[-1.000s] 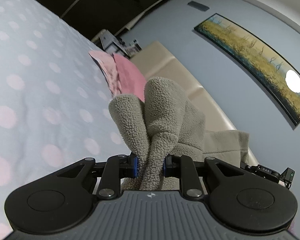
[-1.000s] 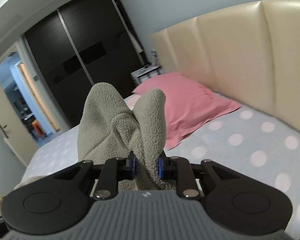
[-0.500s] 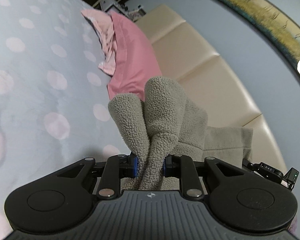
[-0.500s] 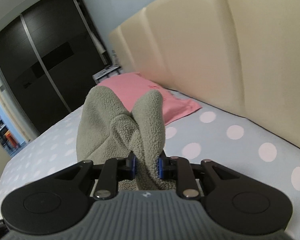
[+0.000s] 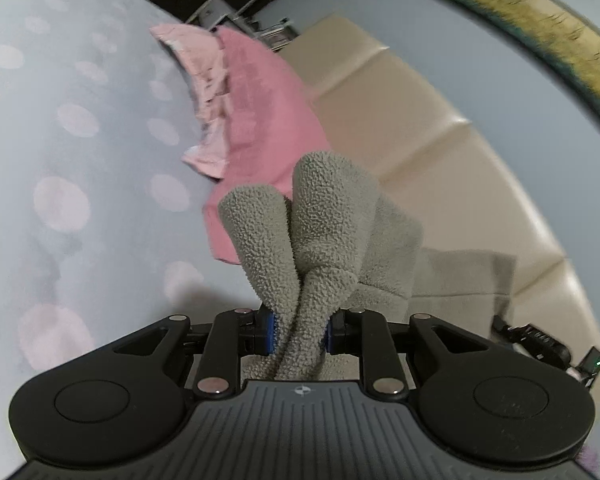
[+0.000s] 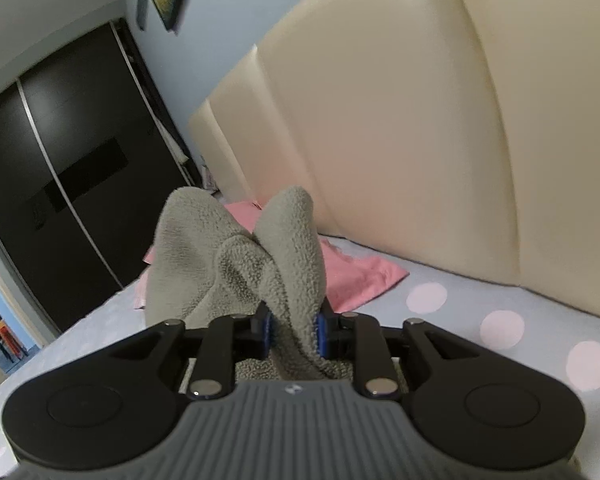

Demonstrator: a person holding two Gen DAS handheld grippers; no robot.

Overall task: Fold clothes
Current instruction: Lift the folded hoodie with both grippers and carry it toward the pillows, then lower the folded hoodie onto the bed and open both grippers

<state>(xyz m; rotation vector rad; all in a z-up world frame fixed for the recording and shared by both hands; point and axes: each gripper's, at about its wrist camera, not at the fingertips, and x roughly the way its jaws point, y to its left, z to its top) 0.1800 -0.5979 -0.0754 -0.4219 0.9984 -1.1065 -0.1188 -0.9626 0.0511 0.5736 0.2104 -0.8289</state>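
Two grippers are seen, each clamped on a bunch of the same grey fleece. In the left wrist view, the left gripper (image 5: 299, 334) has its blue pads pressed against a twisted fold of the fleece (image 5: 320, 232), which rises in two lobes toward 12 o'clock and spreads away to 3 o'clock. A pink pillow (image 5: 260, 120) is seen beyond it at 11 o'clock, on a pale sheet (image 5: 60, 140) with pink dots, and a cream headboard (image 5: 440, 152) curves off at 2 o'clock under a painting (image 5: 540, 40). In the right wrist view, the right gripper (image 6: 293, 332) is likewise closed on fleece (image 6: 260, 252), which is bunched upward, hiding part of the pillow (image 6: 360, 280) behind. A dark wardrobe (image 6: 60, 180) is seen at 9 o'clock.
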